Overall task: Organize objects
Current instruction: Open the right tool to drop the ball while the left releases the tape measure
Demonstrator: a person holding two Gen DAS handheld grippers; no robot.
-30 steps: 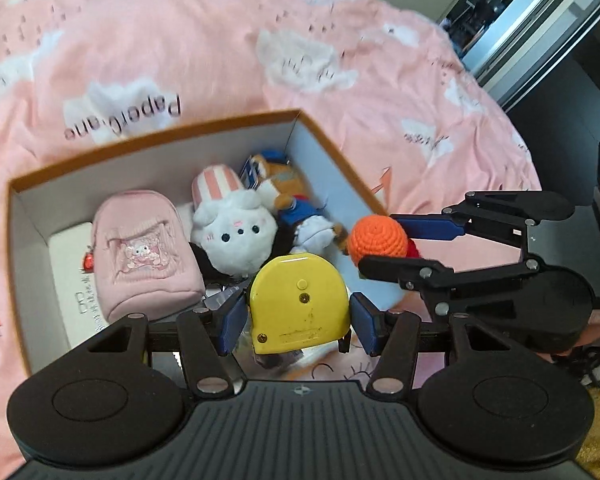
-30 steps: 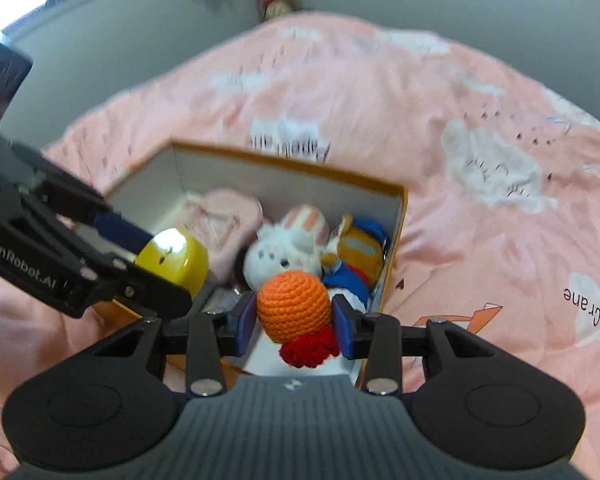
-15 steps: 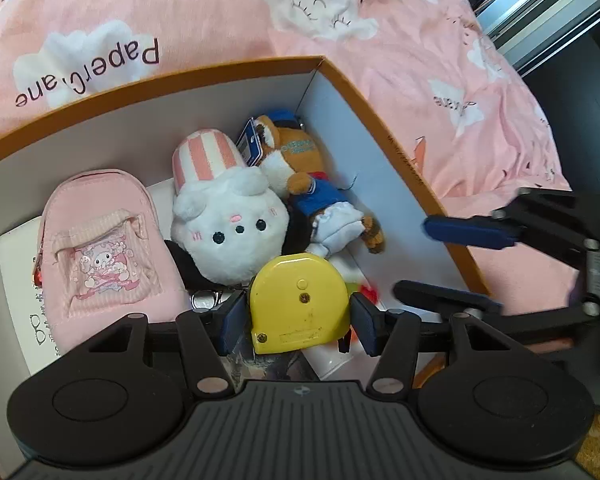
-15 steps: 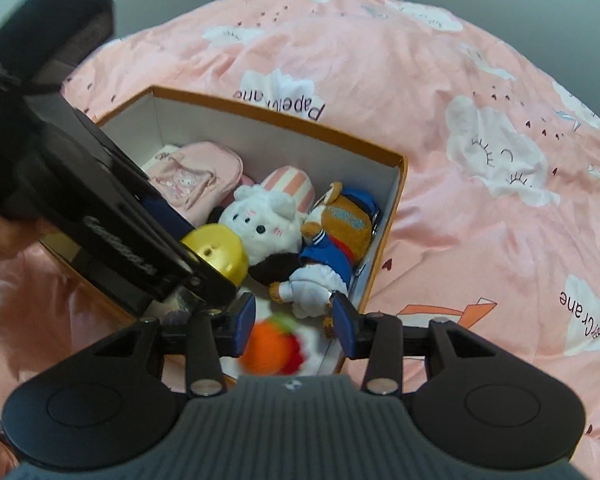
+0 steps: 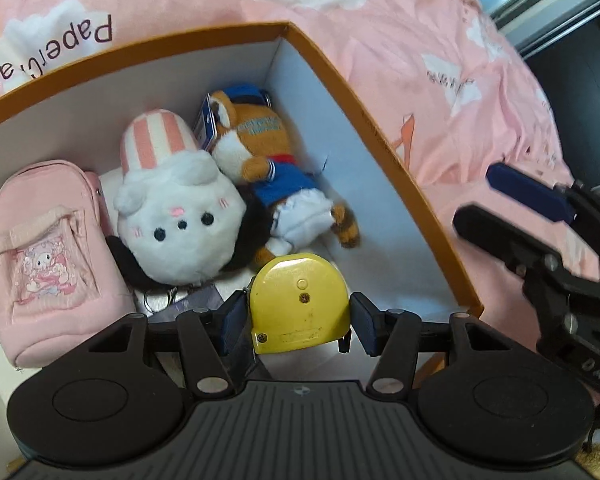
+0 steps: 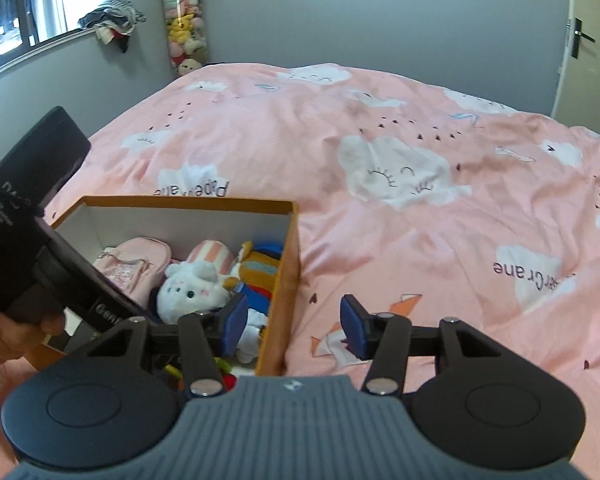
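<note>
Two grippers work over the orange-rimmed cardboard box (image 5: 380, 136) on the pink cloud-print duvet (image 6: 420, 152). The left gripper (image 5: 298, 312) pinches a yellow tape measure (image 5: 299, 304) by its two narrow edges, just above the bare white floor at the box's near right corner. The right gripper (image 6: 294, 324) has nothing between its pads; its jaws are opening, straddling the box's right wall from above.

To place the tape measure well, I would lower it onto that free patch of floor, clear of the brown fox plush (image 5: 268, 160) and the white bunny plush (image 5: 180, 220), and release only once its base is supported, so the hard case does not drop onto the toys. The pink mini backpack (image 5: 48, 256) fills the left side, so the right corner looks the better spot.

Its flat screw-studded face is turned toward the left wrist camera, domed edge toward the far wall, straight edge toward the gripper body. Its longer axis seems to run across the jaws, though the case is nearly as tall as wide.
</note>
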